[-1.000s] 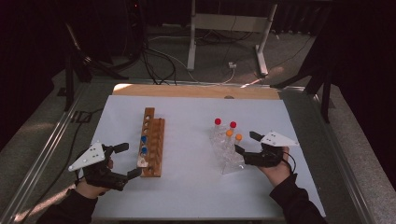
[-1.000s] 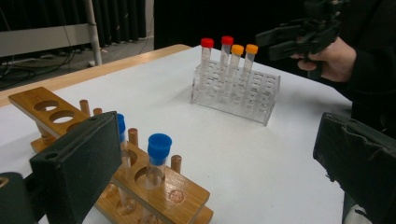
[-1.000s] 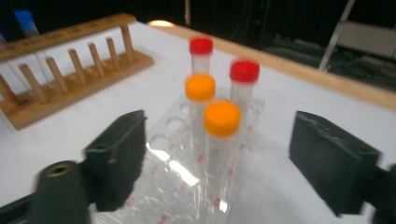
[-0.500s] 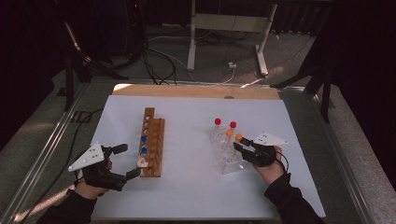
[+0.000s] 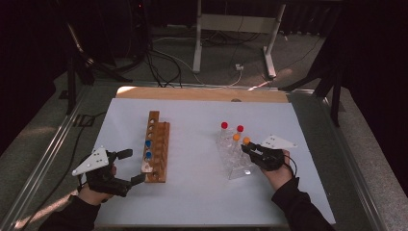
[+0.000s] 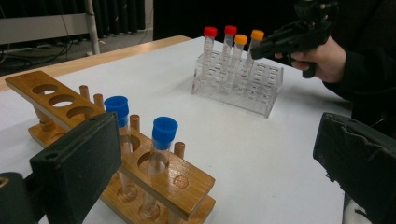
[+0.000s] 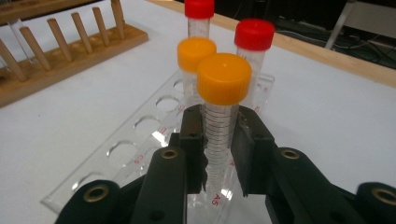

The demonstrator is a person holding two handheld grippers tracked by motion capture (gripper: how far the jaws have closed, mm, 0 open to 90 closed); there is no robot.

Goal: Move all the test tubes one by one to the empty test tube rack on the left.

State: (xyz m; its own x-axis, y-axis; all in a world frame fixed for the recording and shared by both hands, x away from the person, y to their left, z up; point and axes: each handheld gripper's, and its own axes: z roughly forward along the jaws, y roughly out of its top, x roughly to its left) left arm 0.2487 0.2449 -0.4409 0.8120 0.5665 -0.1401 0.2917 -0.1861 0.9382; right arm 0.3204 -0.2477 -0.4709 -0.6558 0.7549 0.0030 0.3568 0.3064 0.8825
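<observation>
your right hand-held gripper [image 7: 218, 154] is clamped on the nearest orange-capped tube [image 7: 223, 116] in the clear rack [image 5: 235, 161], so lift straight up, clear of its neighbours. your left hand-held gripper [image 5: 129, 166] sits open beside the wooden rack [image 5: 156, 147]; brace there.

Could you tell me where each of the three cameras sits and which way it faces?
High view: above the person's side, looking forward and down on the table; both forearms and grippers show.
Left gripper view: rides the left gripper, faces across the wooden rack toward the clear rack; own open jaws show.
Right gripper view: rides the right gripper, jaws around an orange-capped tube.
All share the clear rack.
</observation>
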